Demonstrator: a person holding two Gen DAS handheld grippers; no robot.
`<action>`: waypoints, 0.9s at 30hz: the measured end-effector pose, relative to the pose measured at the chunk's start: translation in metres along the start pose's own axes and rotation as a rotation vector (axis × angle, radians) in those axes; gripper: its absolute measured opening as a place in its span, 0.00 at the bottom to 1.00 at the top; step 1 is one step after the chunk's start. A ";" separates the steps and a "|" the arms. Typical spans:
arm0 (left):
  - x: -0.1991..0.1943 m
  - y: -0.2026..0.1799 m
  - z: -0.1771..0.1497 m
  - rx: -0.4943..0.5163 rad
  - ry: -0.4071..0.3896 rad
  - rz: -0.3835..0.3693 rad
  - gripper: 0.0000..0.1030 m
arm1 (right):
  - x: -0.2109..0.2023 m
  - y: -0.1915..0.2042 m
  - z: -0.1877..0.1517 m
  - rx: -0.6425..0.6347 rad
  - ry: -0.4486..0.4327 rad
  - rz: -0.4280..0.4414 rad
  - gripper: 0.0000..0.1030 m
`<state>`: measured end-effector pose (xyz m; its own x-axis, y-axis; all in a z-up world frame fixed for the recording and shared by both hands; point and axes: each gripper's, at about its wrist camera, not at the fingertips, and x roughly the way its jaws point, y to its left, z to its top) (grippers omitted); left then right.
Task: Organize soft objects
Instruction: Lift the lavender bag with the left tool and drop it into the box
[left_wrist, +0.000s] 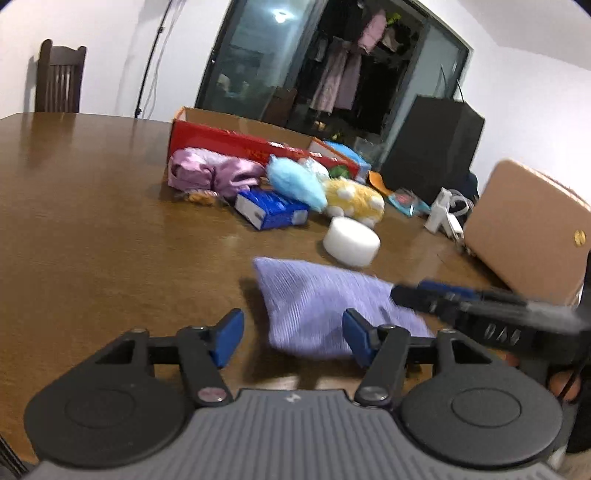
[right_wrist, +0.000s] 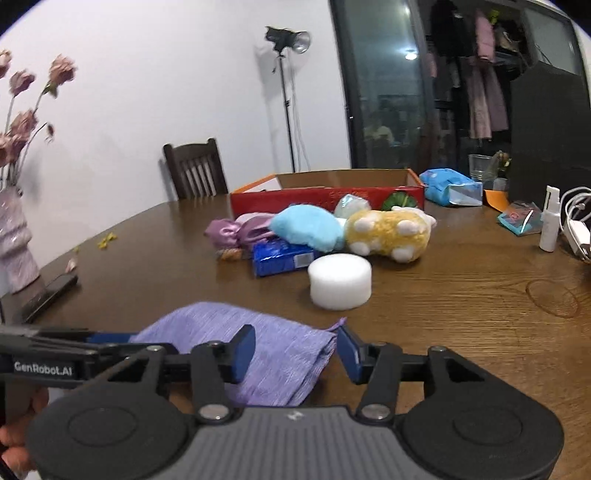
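Observation:
A folded purple cloth (left_wrist: 317, 299) lies on the brown table, also in the right wrist view (right_wrist: 251, 343). My left gripper (left_wrist: 293, 338) is open, its jaws apart at the cloth's near edge. My right gripper (right_wrist: 295, 354) is open with the cloth's right corner between its fingers; it shows blurred at the cloth's right in the left view (left_wrist: 443, 295). Behind lie a white foam disc (right_wrist: 340, 280), a yellow plush (right_wrist: 388, 230), a blue plush (right_wrist: 308, 225), a pink satin pouch (right_wrist: 236, 230) and a red open cardboard box (right_wrist: 325, 192).
A blue packet (right_wrist: 282, 256) lies by the plushes. A tissue pack (right_wrist: 450, 186), spray bottle (right_wrist: 548, 221) and charger cable (right_wrist: 576, 225) sit at the right. A vase (right_wrist: 14, 240) and phone (right_wrist: 50, 295) sit left. A tan bag (left_wrist: 528, 229) stands right of the cloth.

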<state>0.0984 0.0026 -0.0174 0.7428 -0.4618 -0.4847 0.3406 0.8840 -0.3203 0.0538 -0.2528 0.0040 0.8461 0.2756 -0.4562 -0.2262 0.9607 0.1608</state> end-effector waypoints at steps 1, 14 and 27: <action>-0.001 0.002 0.003 -0.004 -0.012 -0.004 0.59 | 0.005 0.001 -0.001 0.002 0.010 -0.002 0.48; 0.004 -0.003 0.005 0.054 0.009 -0.041 0.09 | 0.023 0.021 -0.013 -0.149 0.034 -0.041 0.13; 0.078 -0.010 0.178 0.060 -0.151 -0.185 0.08 | 0.068 -0.032 0.146 -0.246 -0.112 0.005 0.06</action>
<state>0.2550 -0.0295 0.0929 0.7407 -0.6039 -0.2943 0.5090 0.7904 -0.3407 0.1895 -0.2699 0.0956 0.8896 0.2882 -0.3543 -0.3294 0.9422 -0.0607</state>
